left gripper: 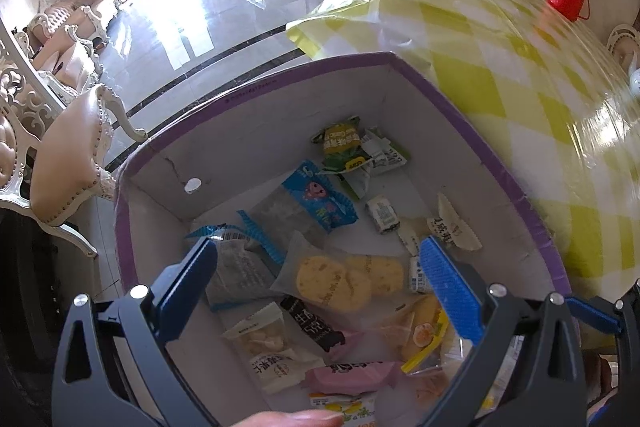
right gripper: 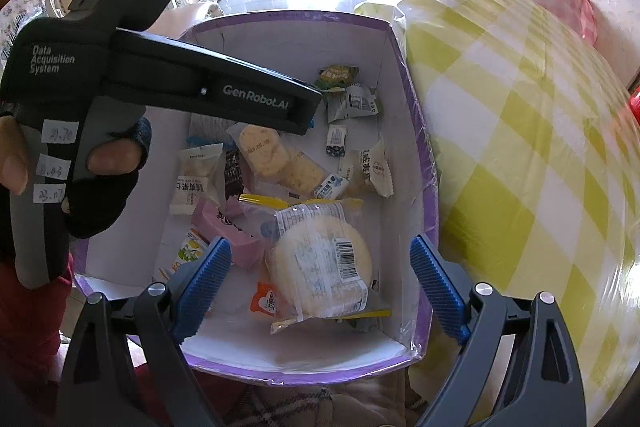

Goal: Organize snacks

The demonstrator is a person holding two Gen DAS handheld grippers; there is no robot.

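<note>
Purple-rimmed box (right gripper: 420, 147) holds mixed snack packets (right gripper: 320, 263); both grippers' jaws wide apart, empty.

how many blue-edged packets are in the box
2, though others may be hidden under the pile. One blue packet with a pink cartoon face lies mid-box; one grey packet with blue crimped edges lies just behind the left hand-held gripper finger, toward the box left wall.

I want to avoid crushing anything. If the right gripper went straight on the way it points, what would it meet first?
Probably the round cake in its clear wrapper, lying in the box between the open right gripper fingers; depth is uncertain.
</note>
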